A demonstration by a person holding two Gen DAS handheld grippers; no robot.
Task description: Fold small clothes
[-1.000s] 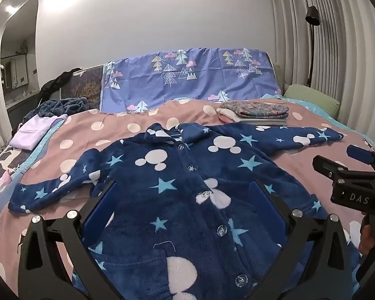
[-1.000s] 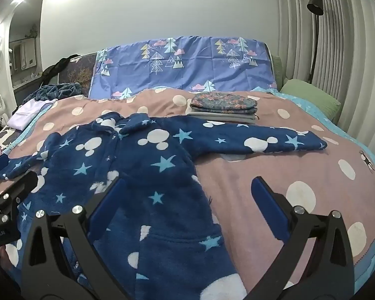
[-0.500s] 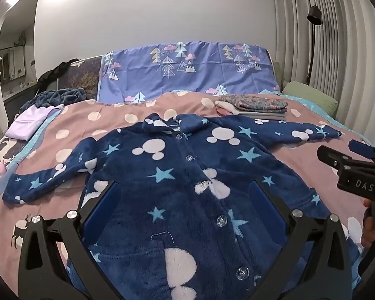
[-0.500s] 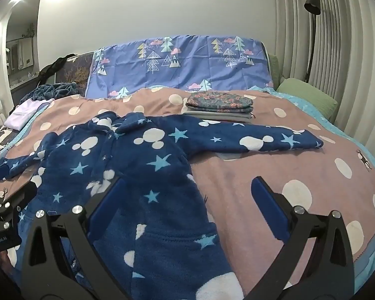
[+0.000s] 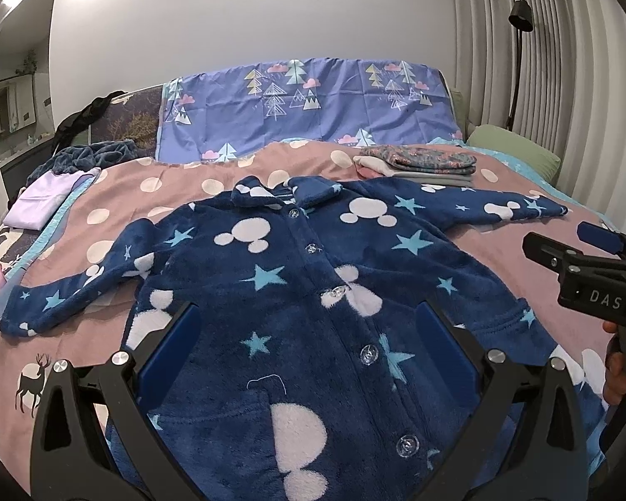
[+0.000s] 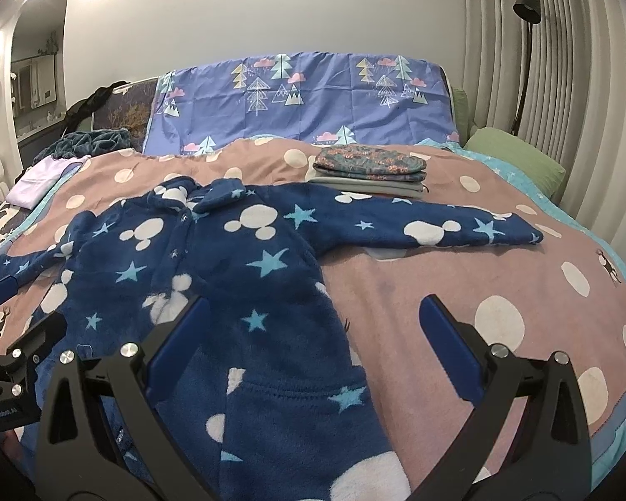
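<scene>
- Over the last second both wrist views have eased back and slightly up from the garment: the blue fleece jacket (image 5: 313,292) now shows more of its hem end at 6 o'clock and more bedspread at the edges. I read that as lining up for the first fold, not a fold begun; nothing on the jacket has been turned over.
- The left gripper (image 5: 309,346) hovers over the lower button placket, fingers (image 5: 167,355) spread wide, holding nothing and not touching the fleece.
- The right gripper (image 6: 313,346) hangs over the jacket's right hem edge, its fingers (image 6: 450,350) equally wide apart and empty; the pocket seam lies just under them.
- In the left wrist view the right gripper's body also shows at 3 o'clock, apart from the cloth.
- The jacket lies flat and face up on the spotted bedspread (image 6: 501,292), buttoned, collar toward 12 o'clock, right sleeve (image 6: 438,229) stretched toward 2 o'clock, left sleeve (image 5: 71,296) toward 9 o'clock.
- Beyond the collar, a stack of folded clothes (image 6: 367,171) sits at 12 to 1 o'clock, well apart from the jacket body but close to the right sleeve.
</scene>
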